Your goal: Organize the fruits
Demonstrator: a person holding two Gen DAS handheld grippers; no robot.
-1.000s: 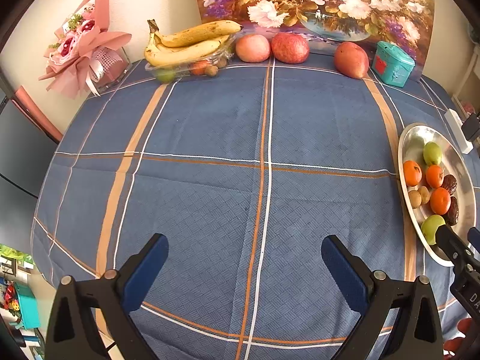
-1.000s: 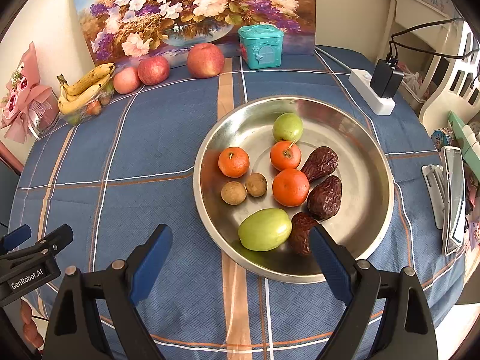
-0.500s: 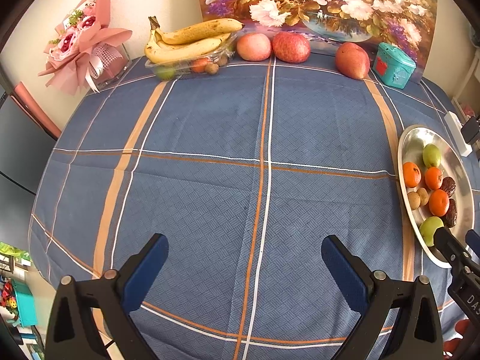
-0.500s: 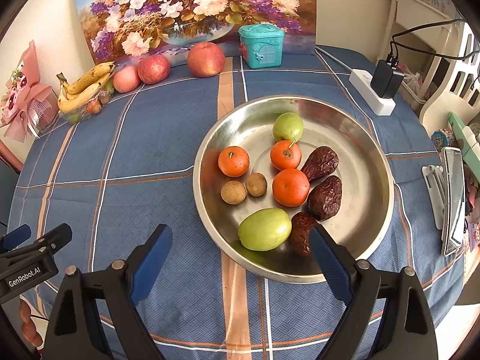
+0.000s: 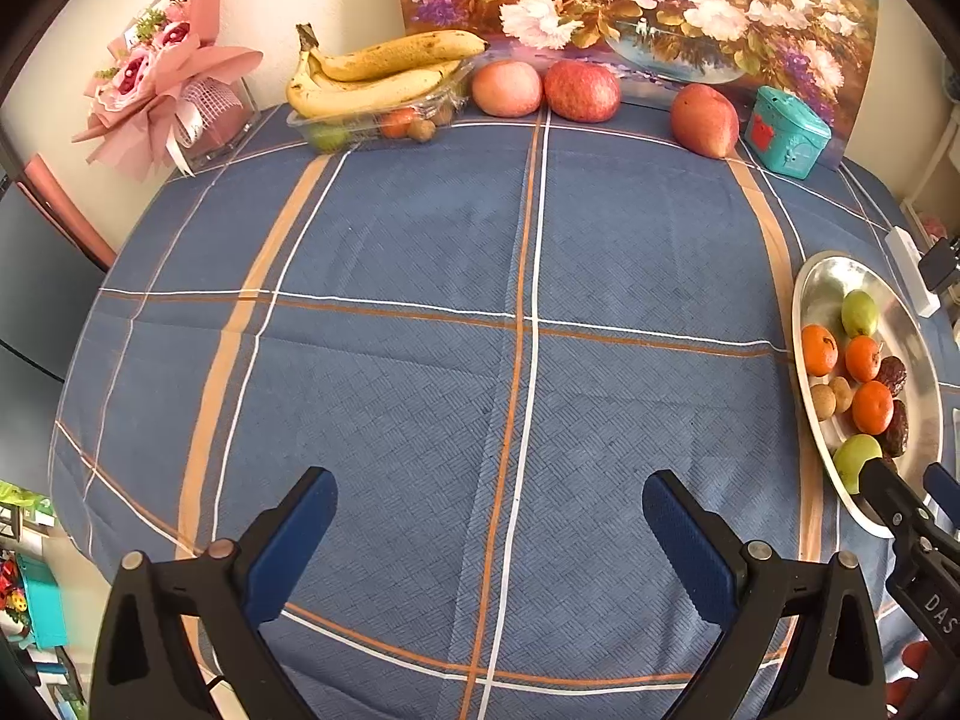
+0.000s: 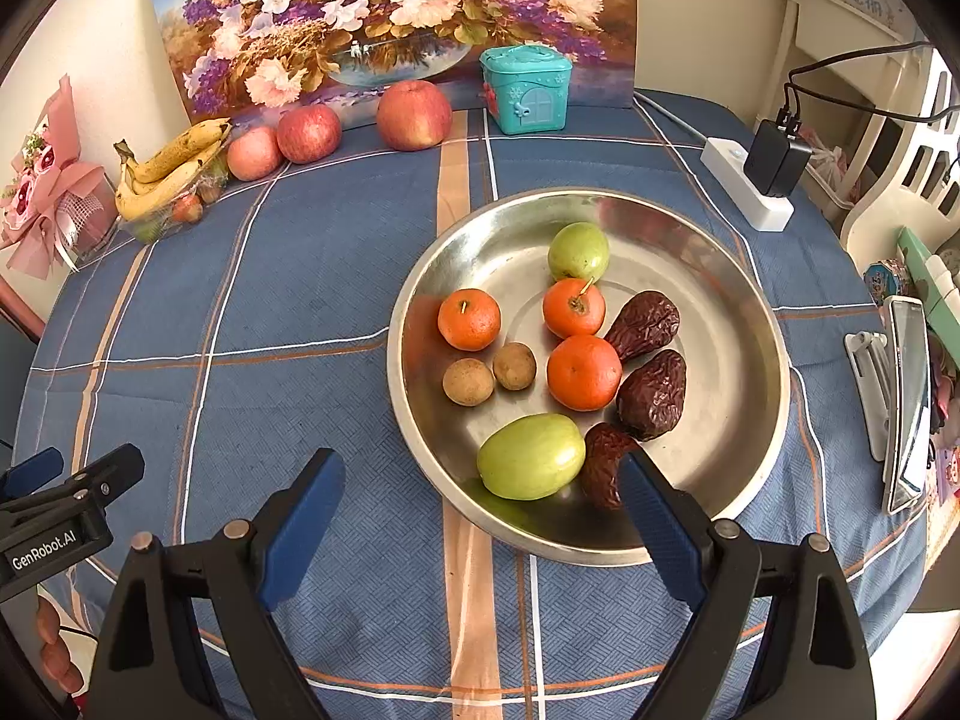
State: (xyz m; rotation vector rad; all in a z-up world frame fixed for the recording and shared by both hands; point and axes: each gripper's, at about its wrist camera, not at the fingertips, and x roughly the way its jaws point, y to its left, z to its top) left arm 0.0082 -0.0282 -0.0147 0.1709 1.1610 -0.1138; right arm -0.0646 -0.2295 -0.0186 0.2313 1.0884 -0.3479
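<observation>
Just ahead of the wide-open, empty right gripper (image 6: 483,516) lies the green fruit (image 6: 531,456), seemingly untouched.

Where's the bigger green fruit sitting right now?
In the right wrist view, the bigger green fruit lies at the metal plate's near edge, beside a wrinkled date.
</observation>
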